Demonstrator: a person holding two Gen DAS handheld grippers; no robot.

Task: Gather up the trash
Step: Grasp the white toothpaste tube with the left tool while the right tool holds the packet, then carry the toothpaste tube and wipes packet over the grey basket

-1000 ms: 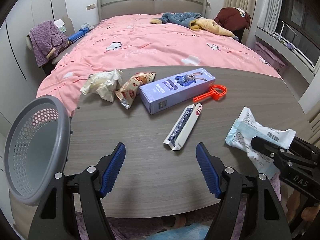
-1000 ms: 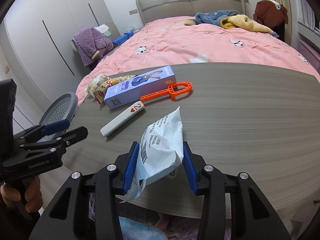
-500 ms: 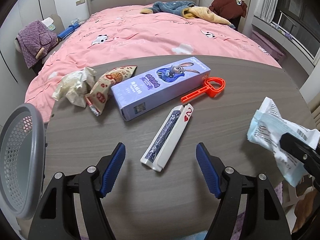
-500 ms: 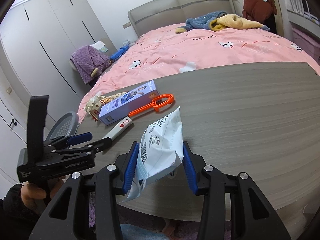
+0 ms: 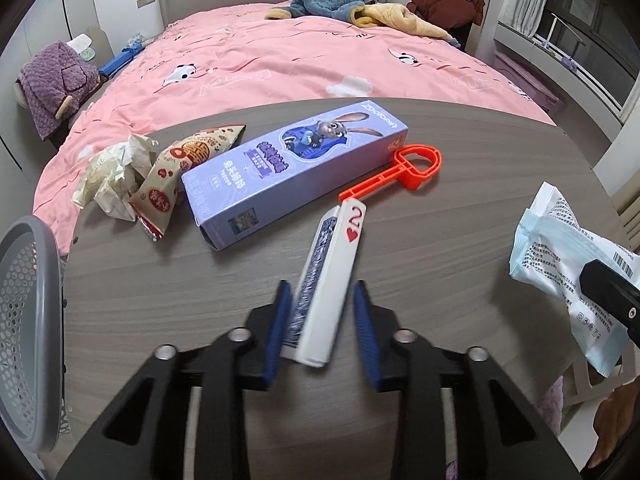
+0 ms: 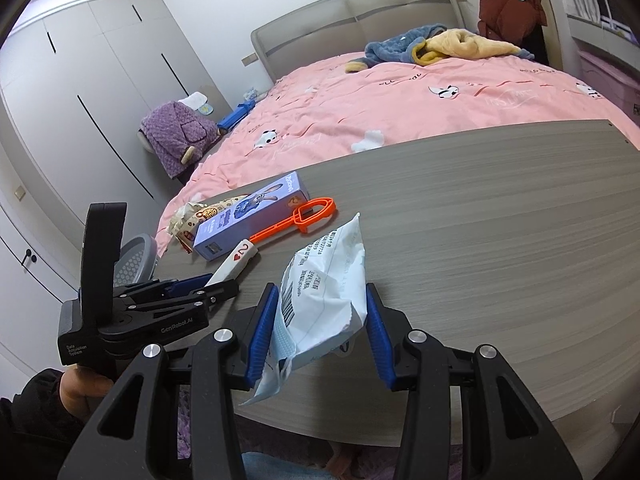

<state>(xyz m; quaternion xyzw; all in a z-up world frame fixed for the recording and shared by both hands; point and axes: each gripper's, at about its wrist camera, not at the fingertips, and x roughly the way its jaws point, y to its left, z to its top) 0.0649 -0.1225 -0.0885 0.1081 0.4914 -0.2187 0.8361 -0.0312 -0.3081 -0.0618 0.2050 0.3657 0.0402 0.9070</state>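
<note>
A slim white-and-blue card box point(image 5: 332, 272) marked with a red 2 and a heart lies on the grey wooden table point(image 5: 160, 300). My left gripper point(image 5: 320, 285) straddles its near end with the jaws closing. The left pad is against the box and a thin gap shows at the right pad. From the right wrist view the left gripper point(image 6: 216, 284) sits low over the same box point(image 6: 240, 258). My right gripper point(image 6: 322, 287) is shut on a white and pale-blue packet point(image 6: 324, 280), held above the table's near edge. That packet point(image 5: 560, 248) appears at the right of the left wrist view.
A purple carton point(image 5: 296, 168), an orange plastic tool point(image 5: 404, 172), a printed snack wrapper point(image 5: 180, 168) and crumpled paper point(image 5: 112, 176) lie further back on the table. A grey mesh basket point(image 5: 28, 320) stands off the left edge. A pink bed point(image 5: 320, 60) lies beyond.
My left gripper moved forward and down over the card box and its jaws narrowed from wide apart to close around it. The right gripper drifted sideways, still holding the packet.
</note>
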